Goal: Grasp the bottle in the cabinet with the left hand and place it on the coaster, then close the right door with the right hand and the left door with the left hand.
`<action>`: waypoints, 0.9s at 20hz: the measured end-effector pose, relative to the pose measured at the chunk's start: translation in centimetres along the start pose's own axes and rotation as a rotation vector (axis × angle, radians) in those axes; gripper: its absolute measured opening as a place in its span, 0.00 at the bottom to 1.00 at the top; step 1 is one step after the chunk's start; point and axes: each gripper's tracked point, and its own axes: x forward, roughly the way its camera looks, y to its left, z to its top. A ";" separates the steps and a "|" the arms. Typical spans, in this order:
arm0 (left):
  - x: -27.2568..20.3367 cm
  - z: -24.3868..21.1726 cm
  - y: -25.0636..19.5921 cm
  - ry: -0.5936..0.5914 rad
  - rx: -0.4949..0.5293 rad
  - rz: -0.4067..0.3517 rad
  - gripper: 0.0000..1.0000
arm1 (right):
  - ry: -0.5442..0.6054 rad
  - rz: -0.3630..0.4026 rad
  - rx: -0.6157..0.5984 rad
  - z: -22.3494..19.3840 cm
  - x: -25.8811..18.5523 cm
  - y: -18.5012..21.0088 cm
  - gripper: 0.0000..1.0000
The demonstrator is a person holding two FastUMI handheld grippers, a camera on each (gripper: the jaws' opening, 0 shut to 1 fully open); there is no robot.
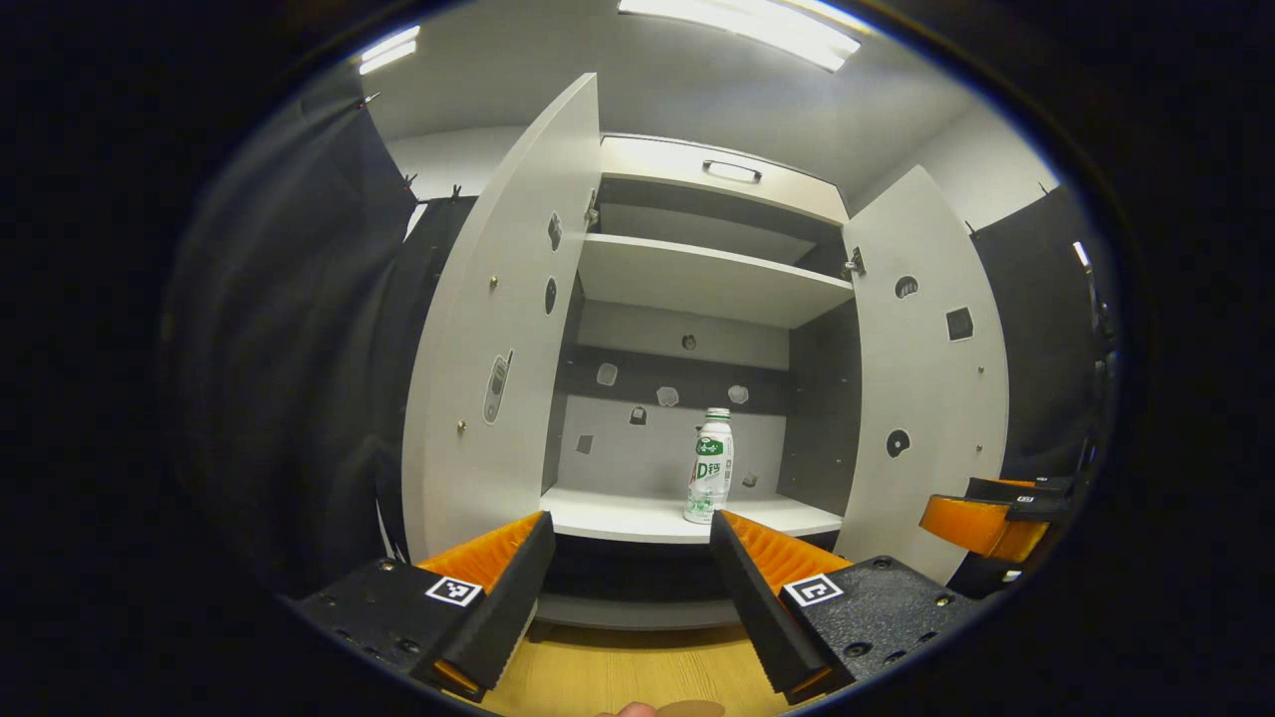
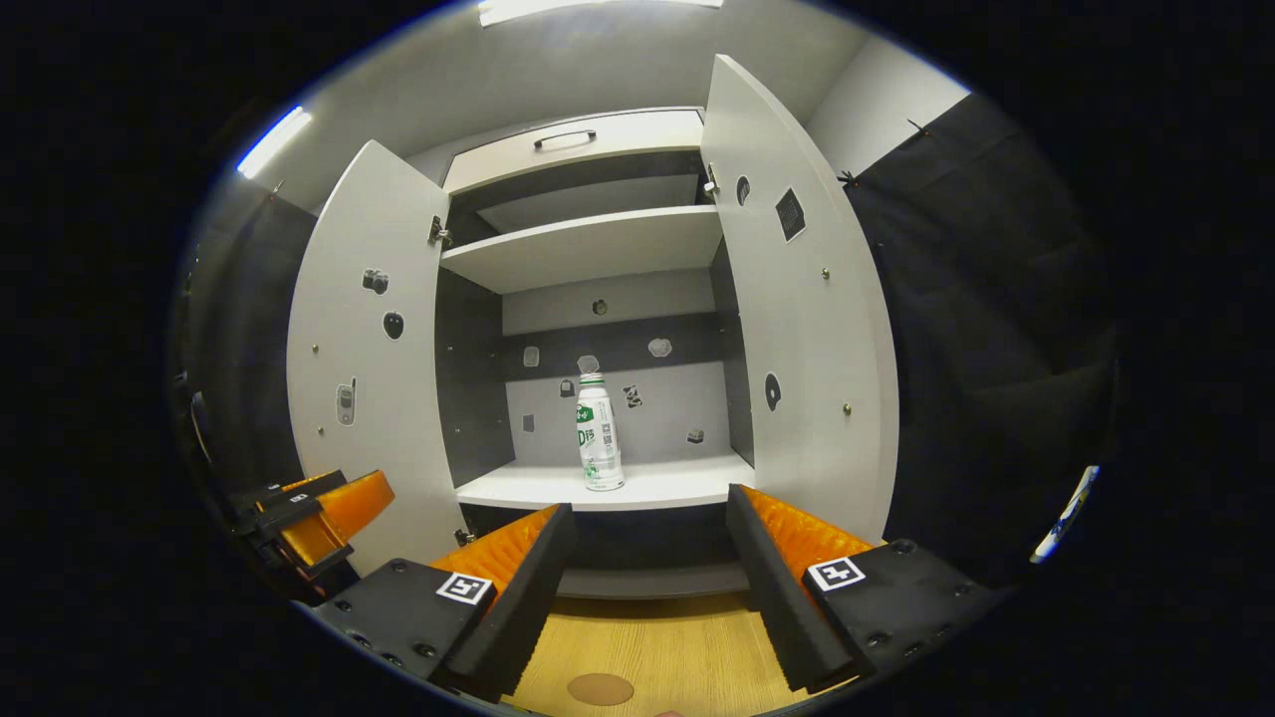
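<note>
White bottle (image 1: 710,465) stands untouched on cabinet shelf (image 1: 637,516); left gripper (image 1: 631,588) and right gripper (image 2: 649,583) both spread apart, ready to approach.

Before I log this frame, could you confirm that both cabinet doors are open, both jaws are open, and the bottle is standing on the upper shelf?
Not quite: the bottle stands upright on the lower shelf, while the upper shelf is bare, as the right gripper view shows. The rest holds: the left door and right door are open, and the left gripper and right gripper both have open jaws.
</note>
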 end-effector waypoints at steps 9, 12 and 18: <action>2.3 1.1 -2.0 -0.010 -0.023 -0.081 0.95 | 0.008 -0.003 0.002 -0.2 -0.1 -0.2 0.99; 5.2 1.3 -4.0 0.014 -0.017 -0.169 0.94 | 0.007 -0.016 0.002 -0.3 -0.3 -0.8 0.99; 13.4 0.6 -9.3 0.077 -0.075 -0.313 0.95 | -0.001 -0.067 0.005 0.1 -0.9 -3.0 1.00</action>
